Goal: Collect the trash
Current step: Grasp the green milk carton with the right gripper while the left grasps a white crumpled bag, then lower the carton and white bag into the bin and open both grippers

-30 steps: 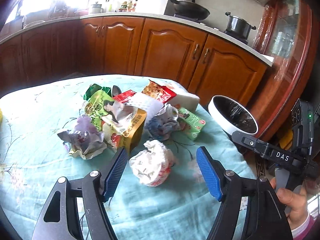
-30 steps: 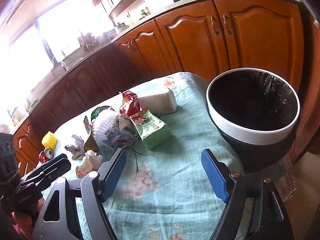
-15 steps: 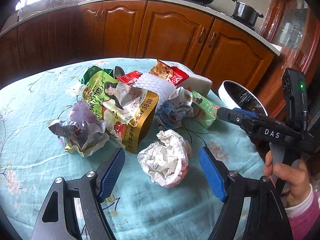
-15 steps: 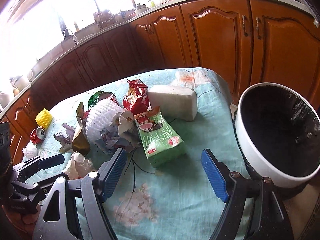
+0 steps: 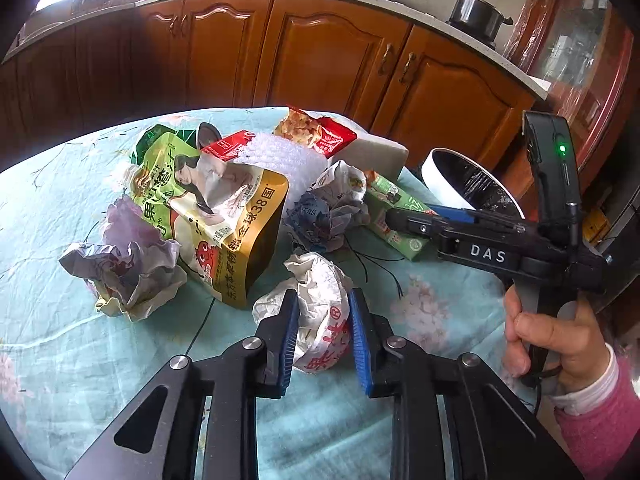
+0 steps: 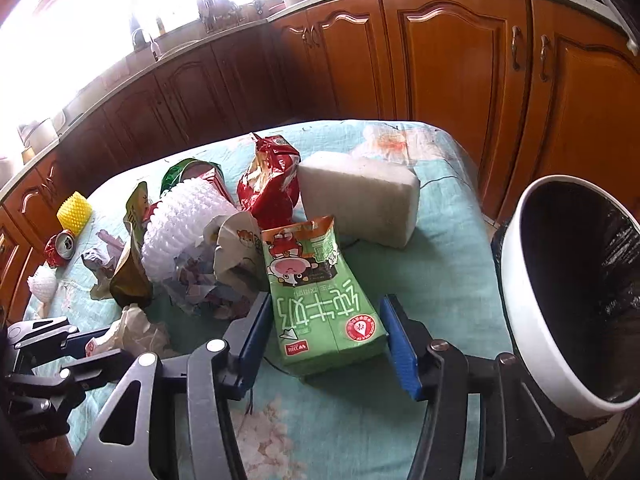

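Left gripper (image 5: 323, 330): lower centre of the left wrist view; blue pads pressed against both sides of the crumpled white paper wrapper with red print (image 5: 318, 312), clamped on it; wrapper sits on the table between the pads, its far part sticking out beyond the fingertips

Right gripper (image 6: 326, 334): lower centre of the right wrist view; jaws apart, straddling the green milk carton with a cartoon cow (image 6: 320, 300); left pad just beside the carton's side, right pad near its other side, contact not clear

Green milk carton: lying flat on the pale blue floral tablecloth (image 6: 360, 432), printed face up, near end between the blue pads, far end toward the pile

Pile: middle of both views; green-and-gold snack bag (image 5: 224, 216), white foam net sleeve (image 6: 184, 220), red foil snack bag (image 6: 272, 188), crumpled purplish paper (image 5: 128, 264), white rectangular foam block (image 6: 360, 196) just behind the carton

Bin: round white-rimmed trash can with black liner (image 6: 528, 304), right edge of the right wrist view, beside the table edge, mouth tilted toward the camera

Far left of right wrist view: yellow foam net (image 6: 74, 208), crushed red can (image 6: 60, 248), well apart from the carton

Background: brown wooden kitchen cabinets (image 5: 328, 52) across the upper frame
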The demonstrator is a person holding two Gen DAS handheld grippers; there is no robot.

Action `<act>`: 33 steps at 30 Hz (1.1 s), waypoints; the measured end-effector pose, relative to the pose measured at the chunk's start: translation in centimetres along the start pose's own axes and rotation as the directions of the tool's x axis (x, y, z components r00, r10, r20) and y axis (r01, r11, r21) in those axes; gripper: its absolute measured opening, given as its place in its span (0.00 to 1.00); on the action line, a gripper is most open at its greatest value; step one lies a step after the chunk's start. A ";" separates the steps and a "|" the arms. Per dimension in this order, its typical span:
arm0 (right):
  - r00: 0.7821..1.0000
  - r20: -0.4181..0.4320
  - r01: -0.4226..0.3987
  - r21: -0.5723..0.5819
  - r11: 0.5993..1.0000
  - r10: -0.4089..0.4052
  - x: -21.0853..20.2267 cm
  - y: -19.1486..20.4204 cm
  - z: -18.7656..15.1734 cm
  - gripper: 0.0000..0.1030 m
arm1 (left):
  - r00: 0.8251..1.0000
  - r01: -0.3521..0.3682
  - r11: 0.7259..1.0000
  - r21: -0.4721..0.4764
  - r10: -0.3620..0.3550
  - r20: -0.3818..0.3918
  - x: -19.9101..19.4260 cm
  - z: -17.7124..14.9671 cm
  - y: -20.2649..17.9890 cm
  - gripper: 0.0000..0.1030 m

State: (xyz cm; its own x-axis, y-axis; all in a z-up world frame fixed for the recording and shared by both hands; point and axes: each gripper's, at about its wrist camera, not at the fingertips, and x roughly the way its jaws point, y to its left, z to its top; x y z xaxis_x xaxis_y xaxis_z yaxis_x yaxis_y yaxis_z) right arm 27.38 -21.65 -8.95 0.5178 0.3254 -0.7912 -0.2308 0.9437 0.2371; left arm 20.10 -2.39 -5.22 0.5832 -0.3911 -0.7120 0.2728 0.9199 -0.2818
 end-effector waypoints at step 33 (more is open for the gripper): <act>0.959 0.226 0.079 0.361 0.929 -0.170 -15.4 -10.6 -5.2 0.52 | 0.978 0.205 0.959 0.195 -0.210 0.007 4.1 6.7 -11.4 0.19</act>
State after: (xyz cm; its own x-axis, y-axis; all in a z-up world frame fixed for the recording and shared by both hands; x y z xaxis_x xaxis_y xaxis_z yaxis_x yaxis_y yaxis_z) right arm 17.55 -37.02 -2.20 0.7220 0.1657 -0.6717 0.1239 0.9243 0.3611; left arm 24.52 -14.68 -0.57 0.5178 -0.5761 -0.6325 0.5307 0.7961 -0.2908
